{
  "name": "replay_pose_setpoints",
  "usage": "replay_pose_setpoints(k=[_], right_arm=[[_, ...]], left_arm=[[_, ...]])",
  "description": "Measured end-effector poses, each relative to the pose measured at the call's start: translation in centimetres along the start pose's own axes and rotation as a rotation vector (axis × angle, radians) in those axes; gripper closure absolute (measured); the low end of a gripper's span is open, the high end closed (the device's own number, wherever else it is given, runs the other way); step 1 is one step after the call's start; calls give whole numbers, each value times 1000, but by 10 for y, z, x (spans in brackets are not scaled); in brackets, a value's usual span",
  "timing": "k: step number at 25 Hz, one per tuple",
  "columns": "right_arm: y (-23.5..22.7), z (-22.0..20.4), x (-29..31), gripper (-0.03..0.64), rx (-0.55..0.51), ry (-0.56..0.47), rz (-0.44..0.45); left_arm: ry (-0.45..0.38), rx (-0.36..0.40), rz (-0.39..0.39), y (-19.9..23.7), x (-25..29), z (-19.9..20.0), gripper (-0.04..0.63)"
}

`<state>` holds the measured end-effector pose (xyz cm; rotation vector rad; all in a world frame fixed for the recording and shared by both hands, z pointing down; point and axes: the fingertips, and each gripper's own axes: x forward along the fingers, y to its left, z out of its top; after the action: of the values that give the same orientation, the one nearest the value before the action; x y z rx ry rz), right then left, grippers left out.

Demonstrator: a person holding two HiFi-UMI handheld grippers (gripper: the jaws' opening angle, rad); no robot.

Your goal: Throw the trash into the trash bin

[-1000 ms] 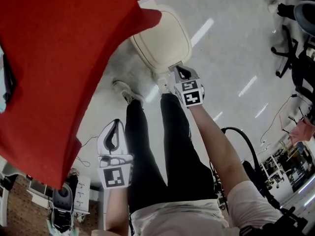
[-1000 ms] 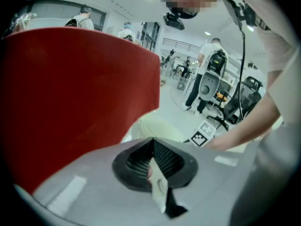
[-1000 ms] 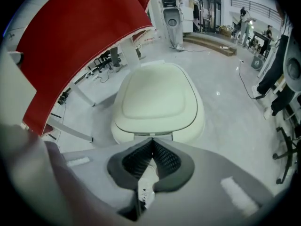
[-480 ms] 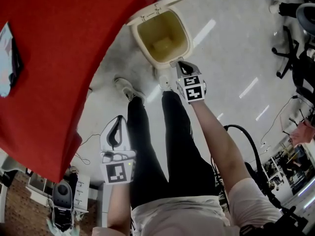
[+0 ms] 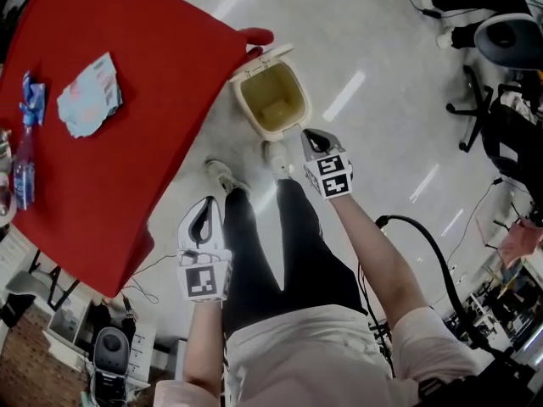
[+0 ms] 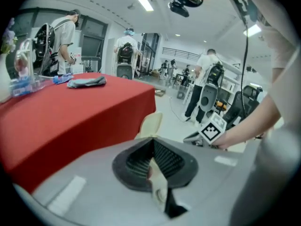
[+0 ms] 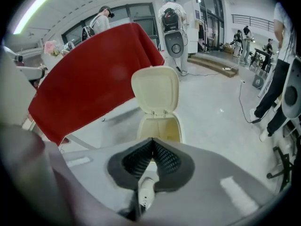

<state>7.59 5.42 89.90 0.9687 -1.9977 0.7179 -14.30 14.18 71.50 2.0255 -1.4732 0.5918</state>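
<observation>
Red cloth over the table (image 5: 170, 100) at left, with crumpled trash (image 5: 89, 100) on top, well apart from both grippers. Cream bin (image 5: 251, 87) on the floor just right of it, lid up, probably propped by a shoe (image 5: 276, 155) on a pedal, ready to receive. Left gripper (image 5: 205, 210) clenched on nothing. Right gripper (image 5: 312, 138) likewise, near the bin.
</observation>
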Motion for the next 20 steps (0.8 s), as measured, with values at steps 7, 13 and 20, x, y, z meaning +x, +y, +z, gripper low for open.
replay_pose_setpoints(k=[7,13,20], right_arm=[[25,51,-101,615,-15,-78,45],[56,105,-184,615,-23,-205,90],[83,143,-267,615,-37,-308,106]], left_arm=[[-28,50,-72,-29,-49,55,590],[-50,53,-97,-39,-95,97,589],[-73,58,-114,-52,-143,121,589]])
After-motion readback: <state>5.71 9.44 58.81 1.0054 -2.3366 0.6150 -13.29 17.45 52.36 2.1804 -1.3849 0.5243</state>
